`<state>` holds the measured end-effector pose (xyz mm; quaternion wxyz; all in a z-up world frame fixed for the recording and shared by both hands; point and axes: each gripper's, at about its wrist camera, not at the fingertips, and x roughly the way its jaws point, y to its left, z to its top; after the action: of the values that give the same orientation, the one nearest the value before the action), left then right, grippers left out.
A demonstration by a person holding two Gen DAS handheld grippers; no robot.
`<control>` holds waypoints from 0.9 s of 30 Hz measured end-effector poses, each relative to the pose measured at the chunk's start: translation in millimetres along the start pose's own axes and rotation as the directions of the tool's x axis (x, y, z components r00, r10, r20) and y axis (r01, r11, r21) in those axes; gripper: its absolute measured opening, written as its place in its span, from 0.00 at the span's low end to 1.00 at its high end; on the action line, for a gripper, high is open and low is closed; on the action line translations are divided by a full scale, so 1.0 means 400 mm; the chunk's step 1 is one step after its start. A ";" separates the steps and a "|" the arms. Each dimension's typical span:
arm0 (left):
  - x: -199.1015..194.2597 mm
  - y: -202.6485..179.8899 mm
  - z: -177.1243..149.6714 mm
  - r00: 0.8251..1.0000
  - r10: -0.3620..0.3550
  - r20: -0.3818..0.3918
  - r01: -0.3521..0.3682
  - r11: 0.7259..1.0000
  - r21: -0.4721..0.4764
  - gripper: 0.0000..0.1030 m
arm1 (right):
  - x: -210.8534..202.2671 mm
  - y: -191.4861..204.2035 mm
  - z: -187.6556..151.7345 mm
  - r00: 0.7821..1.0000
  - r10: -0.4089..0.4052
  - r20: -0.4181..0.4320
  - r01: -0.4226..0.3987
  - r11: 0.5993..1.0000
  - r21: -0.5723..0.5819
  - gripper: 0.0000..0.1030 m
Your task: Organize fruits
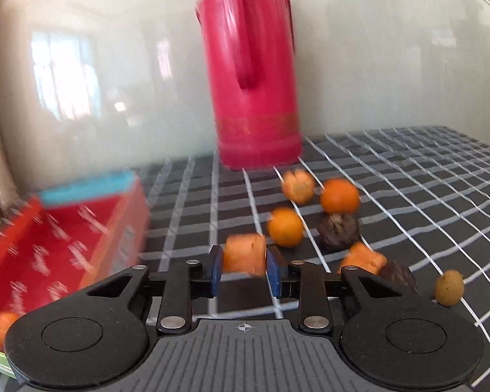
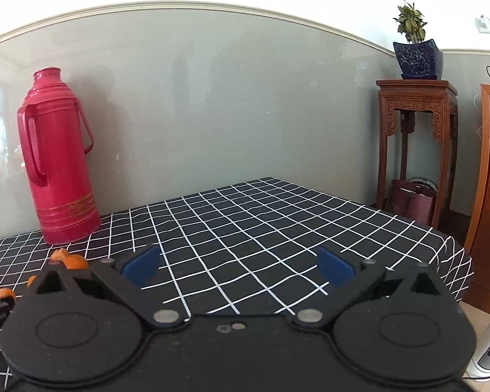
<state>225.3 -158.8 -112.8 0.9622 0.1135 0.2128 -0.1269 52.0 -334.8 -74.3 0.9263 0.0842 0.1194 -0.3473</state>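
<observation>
Fingers of my left gripper (image 1: 244, 269) are clamping on an orange fruit piece (image 1: 245, 257), blue pads pressing it from both sides, over the checked counter (image 1: 408, 179). Left-wrist view is blurring. Just past the fingers and to their right I'm seeing a round orange (image 1: 285, 227), then a second orange (image 1: 339, 196), a paler peeled-looking piece (image 1: 298, 186), a dark brown fruit (image 1: 338, 230), another orange chunk (image 1: 362, 258) and a small yellowish fruit (image 1: 449, 287) far right. Red box (image 1: 65, 245) is sitting to the left of the fingers with one orange (image 1: 1, 326) by its near corner; can't tell whether inside. Red thermos (image 1: 251, 75) is standing straight ahead by the wall. My right gripper (image 2: 238, 266) is hovering with fingers wide apart, nothing between them, bare cloth ahead.
</observation>
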 end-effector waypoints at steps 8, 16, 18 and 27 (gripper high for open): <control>-0.059 0.149 0.012 0.986 0.165 0.023 -0.162 0.981 -0.104 0.09 | -0.003 0.043 -0.011 0.998 0.060 -0.020 -0.060 0.998 -0.030 0.94; -0.094 0.163 0.004 0.994 0.101 0.036 -0.097 0.991 -0.097 0.10 | -0.012 0.095 -0.017 0.994 0.107 -0.021 -0.108 0.991 -0.080 0.94; -0.086 0.127 -0.002 0.998 0.059 0.009 -0.058 0.995 -0.076 0.16 | -0.014 0.102 -0.018 0.994 0.111 -0.019 -0.113 0.989 -0.093 0.94; -0.014 0.051 -0.016 0.993 0.079 -0.088 -0.085 0.994 -0.074 0.73 | -0.006 0.093 -0.015 0.994 0.107 -0.029 -0.109 0.990 -0.090 0.94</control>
<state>224.1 -136.8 -112.6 0.9603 0.0900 0.2534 -0.0739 74.0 -304.2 -76.8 0.9451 0.0520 0.1415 -0.2898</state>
